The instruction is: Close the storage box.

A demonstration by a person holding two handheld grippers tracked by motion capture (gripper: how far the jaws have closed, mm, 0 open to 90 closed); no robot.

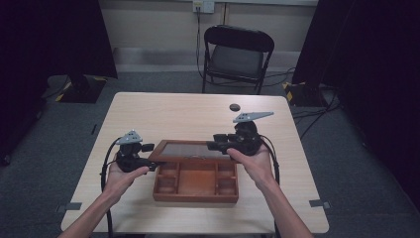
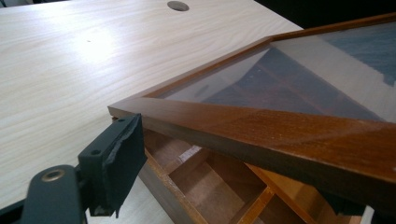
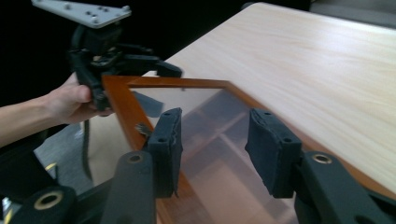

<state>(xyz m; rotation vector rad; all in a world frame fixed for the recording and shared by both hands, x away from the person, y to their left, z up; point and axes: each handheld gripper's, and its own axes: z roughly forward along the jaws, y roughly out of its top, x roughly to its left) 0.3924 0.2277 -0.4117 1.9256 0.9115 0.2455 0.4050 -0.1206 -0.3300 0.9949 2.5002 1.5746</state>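
The box [image 1: 195, 181] sits on the surface [image 1: 163, 111] between the two claws, its lid [image 1: 185, 148] swung up and tilted back on the far edge; opening looks nearly done, with the lid yet to go fully back or be let go. The left claw [image 1: 148, 161] grips the lid's wooden corner. The right claw [image 3: 215, 149] stands released, its pads [image 3: 167, 147] straddling the frame without pressing. The lid is a brown varnished frame around a smooth glass pane; the box below holds square wooden compartments.
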